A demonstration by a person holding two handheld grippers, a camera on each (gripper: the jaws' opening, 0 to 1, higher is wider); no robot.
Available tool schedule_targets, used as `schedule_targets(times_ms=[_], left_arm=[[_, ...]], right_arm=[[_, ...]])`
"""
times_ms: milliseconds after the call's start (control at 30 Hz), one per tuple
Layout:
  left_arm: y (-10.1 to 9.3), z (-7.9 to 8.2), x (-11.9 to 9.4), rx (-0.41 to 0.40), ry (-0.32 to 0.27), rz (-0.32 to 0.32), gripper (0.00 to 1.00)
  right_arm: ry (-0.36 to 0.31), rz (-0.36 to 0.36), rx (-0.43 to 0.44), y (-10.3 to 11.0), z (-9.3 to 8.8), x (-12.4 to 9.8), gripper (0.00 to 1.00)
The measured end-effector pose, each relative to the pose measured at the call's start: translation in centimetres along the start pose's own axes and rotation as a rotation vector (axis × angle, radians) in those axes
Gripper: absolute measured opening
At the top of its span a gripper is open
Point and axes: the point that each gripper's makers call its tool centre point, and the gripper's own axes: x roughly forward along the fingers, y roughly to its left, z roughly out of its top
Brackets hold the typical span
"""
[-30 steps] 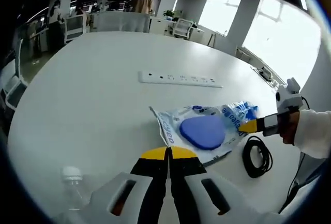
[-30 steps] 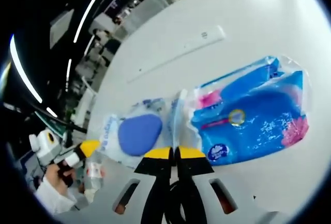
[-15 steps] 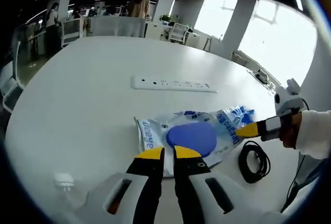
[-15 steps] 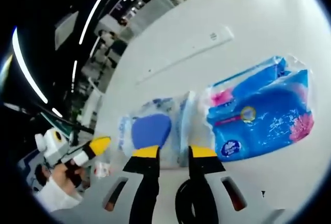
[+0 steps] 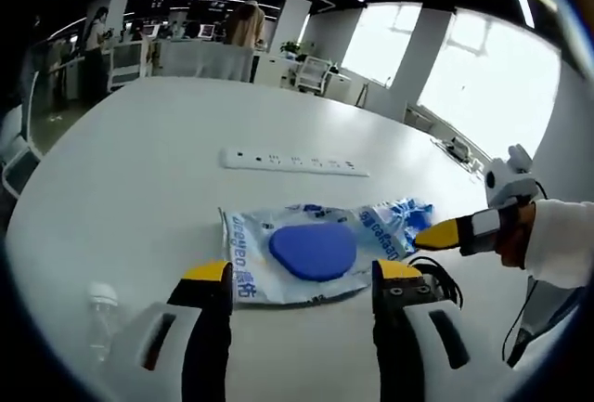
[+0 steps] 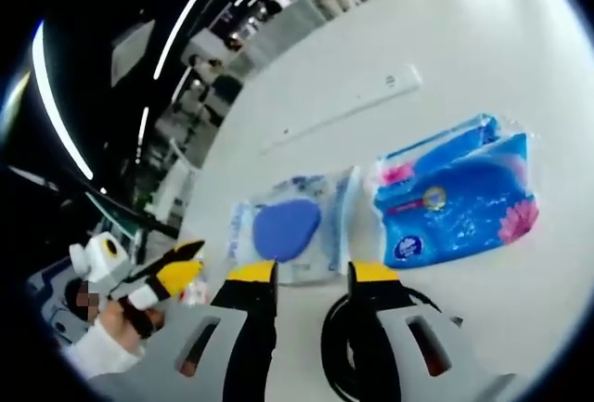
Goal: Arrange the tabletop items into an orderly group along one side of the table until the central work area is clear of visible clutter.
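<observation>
Left gripper view shows the left gripper (image 5: 302,277) with its yellow-tipped jaws spread wide and holding nothing; between the tips lies the clear plastic packet with a blue rounded pad inside (image 5: 311,253), flat on the round white table (image 5: 139,161); the long white power strip (image 5: 292,161) lies beyond it at 12 o'clock. The right gripper (image 5: 436,235) enters at 3 o'clock, near the black coiled cable (image 5: 444,277).

Right gripper view shows the right gripper (image 6: 311,274) also spread and empty, the cable under its jaws; the blue tissue pack with pink flowers (image 6: 455,202) lies at 1 o'clock, just beside the packet.

I judge that no item is grasped yet; the next move calls for closing on one edge of the packet.

The clear plastic bottle (image 5: 97,314) at 8 o'clock is partly cut off; the printing on the packet is too small to read.
</observation>
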Motion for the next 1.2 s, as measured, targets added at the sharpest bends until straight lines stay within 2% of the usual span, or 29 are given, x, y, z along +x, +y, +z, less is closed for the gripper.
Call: schedule_targets(times_ms=[100, 233, 267, 333, 400, 433, 533, 733, 900, 1100, 1200], left_arm=[[-0.6, -0.2, -0.7, 0.007, -0.005, -0.012, 0.74], [-0.8, -0.3, -1.6, 0.033, -0.001, 0.01, 0.81], [-0.7, -0.4, -2.0, 0.033, 0.005, 0.031, 0.84], [-0.9, -0.4, -2.3, 0.03, 0.007, 0.03, 0.92], [-1.4, -0.5, -2.9, 0.043, 0.016, 0.024, 1.0], [-1.5, -0.6, -3.1, 0.06, 0.016, 0.023, 0.99], [-2.2, -0.2, -4.0, 0.097, -0.004, 0.027, 1.0], [-2.5, -0.3, -6.1, 0.111, -0.038, 0.048, 1.0], [-2.5, -0.8, -7.5, 0.171, -0.035, 0.077, 1.0], [-2.6, -1.2, -8.5, 0.132, -0.031, 0.091, 1.0], [-3.2, -1.5, -8.8, 0.108, -0.042, 0.077, 1.0]], right_arm=[[-0.007, -0.003, -0.026, -0.1, -0.3, -0.9, 0.34], [-0.026, -0.015, -0.067, -0.4, -0.5, -2.2, 0.45], [-0.028, -0.01, -0.075, -0.3, -0.7, -2.6, 0.46], [-0.035, -0.011, -0.095, -0.2, -0.9, -3.4, 0.5], [-0.046, -0.013, -0.131, -0.1, -1.1, -4.1, 0.58], [-0.048, -0.019, -0.131, -0.2, -1.3, -4.4, 0.65], [-0.059, -0.015, -0.117, -0.2, -1.8, -5.5, 0.76], [-0.073, 0.012, -0.095, -0.4, -3.4, -7.8, 0.78], [-0.086, 0.022, -0.074, -0.5, -4.4, -9.2, 0.79], [-0.108, 0.033, -0.067, -0.3, -4.7, -10.2, 0.78], [-0.108, 0.033, -0.054, -0.6, -5.0, -10.5, 0.77]])
